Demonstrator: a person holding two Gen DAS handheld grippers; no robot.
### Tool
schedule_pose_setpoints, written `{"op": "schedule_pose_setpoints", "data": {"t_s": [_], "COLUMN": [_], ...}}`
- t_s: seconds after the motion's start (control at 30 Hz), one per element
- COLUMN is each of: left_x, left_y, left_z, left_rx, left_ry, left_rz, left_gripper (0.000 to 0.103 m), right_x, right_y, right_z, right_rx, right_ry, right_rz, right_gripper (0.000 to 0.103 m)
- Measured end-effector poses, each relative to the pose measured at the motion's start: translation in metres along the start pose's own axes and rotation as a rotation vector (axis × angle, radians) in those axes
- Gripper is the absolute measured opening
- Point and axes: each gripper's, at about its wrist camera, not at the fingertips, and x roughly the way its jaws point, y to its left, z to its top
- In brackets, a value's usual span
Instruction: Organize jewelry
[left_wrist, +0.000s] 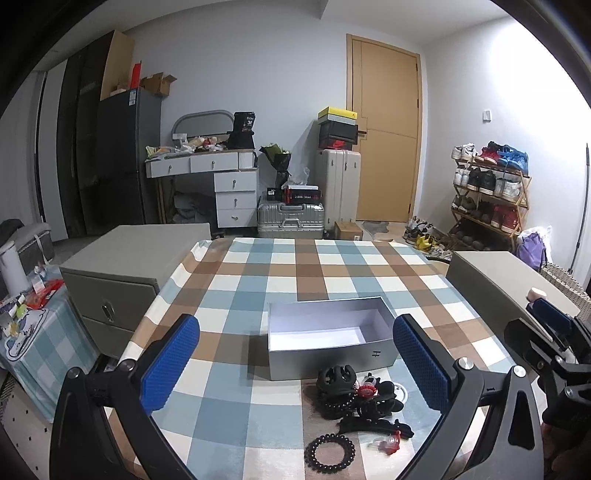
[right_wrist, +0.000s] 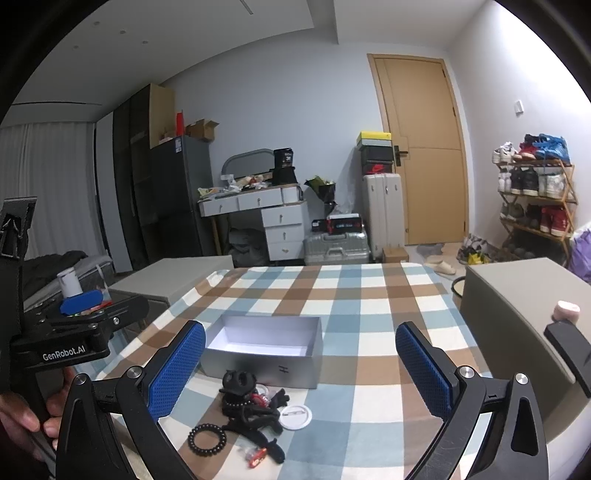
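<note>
An open, empty silver box (left_wrist: 328, 338) (right_wrist: 264, 350) stands on the checked tablecloth (left_wrist: 258, 280). In front of it lies a pile of jewelry (left_wrist: 354, 395) (right_wrist: 251, 398): a black claw clip (left_wrist: 336, 374), a black bead bracelet (left_wrist: 329, 451) (right_wrist: 207, 439), a white round badge (right_wrist: 294, 417) and small red pieces (right_wrist: 255, 458). My left gripper (left_wrist: 295, 362) is open and empty above the near table edge, the pile between its fingers. My right gripper (right_wrist: 301, 369) is open and empty, the pile to its lower left.
Grey cabinets stand at the table's left (left_wrist: 122, 273) and right (right_wrist: 517, 317). The other gripper shows at each view's edge (left_wrist: 554, 343) (right_wrist: 62, 332). Behind are a desk with drawers (left_wrist: 221, 181), suitcases (left_wrist: 291, 219), a door (left_wrist: 384, 129) and a shoe rack (left_wrist: 491, 192).
</note>
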Motion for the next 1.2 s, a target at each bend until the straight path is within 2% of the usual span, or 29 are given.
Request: {"op": "schedule_pose_setpoints", "data": {"t_s": [1.2], "left_x": [0.0067], "left_y": [-0.0061], "left_z": [-0.0078], "left_rx": [0.006], "left_ry": [0.042], "left_rz": [-0.014], "left_gripper": [0.102], "right_x": [0.0018], "right_y": [-0.0046], "right_z": [-0.0045], "right_rx": [0.018], "right_ry": [0.020], "right_rz": [-0.001], "right_gripper": [0.103]}}
